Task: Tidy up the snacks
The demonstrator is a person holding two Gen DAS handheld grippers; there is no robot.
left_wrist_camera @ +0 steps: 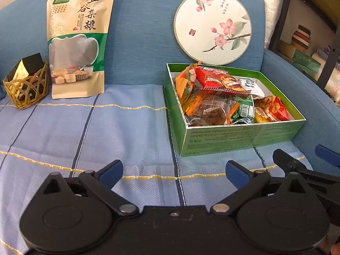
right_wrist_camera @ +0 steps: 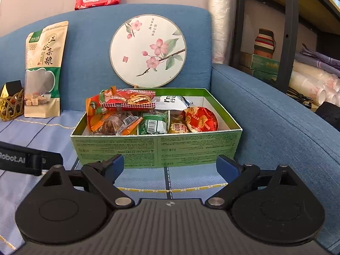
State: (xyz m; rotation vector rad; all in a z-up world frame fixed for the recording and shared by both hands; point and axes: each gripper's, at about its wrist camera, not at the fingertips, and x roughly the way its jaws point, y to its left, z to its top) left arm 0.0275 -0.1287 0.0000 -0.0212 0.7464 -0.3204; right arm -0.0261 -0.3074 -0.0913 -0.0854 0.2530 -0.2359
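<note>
A green cardboard box (left_wrist_camera: 233, 138) (right_wrist_camera: 157, 148) stands on the checked blue cloth of a sofa seat. It holds several wrapped snacks: a red packet (left_wrist_camera: 221, 80) (right_wrist_camera: 129, 101), a white packet (right_wrist_camera: 170, 102), an orange-wrapped cake (left_wrist_camera: 210, 108), a green packet (right_wrist_camera: 152, 124) and a round red pack (right_wrist_camera: 200, 120). My left gripper (left_wrist_camera: 174, 171) is open and empty over the cloth, left of the box's front. My right gripper (right_wrist_camera: 170, 165) is open and empty just before the box's front wall. The right gripper also shows in the left wrist view (left_wrist_camera: 306, 159).
A tall grain pouch (left_wrist_camera: 78, 40) (right_wrist_camera: 43, 68) leans on the sofa back. A woven basket (left_wrist_camera: 25, 89) with a black-and-gold box sits left of it. A round floral fan (left_wrist_camera: 212, 26) (right_wrist_camera: 147, 51) leans behind the box. A shelf (right_wrist_camera: 286, 42) stands right.
</note>
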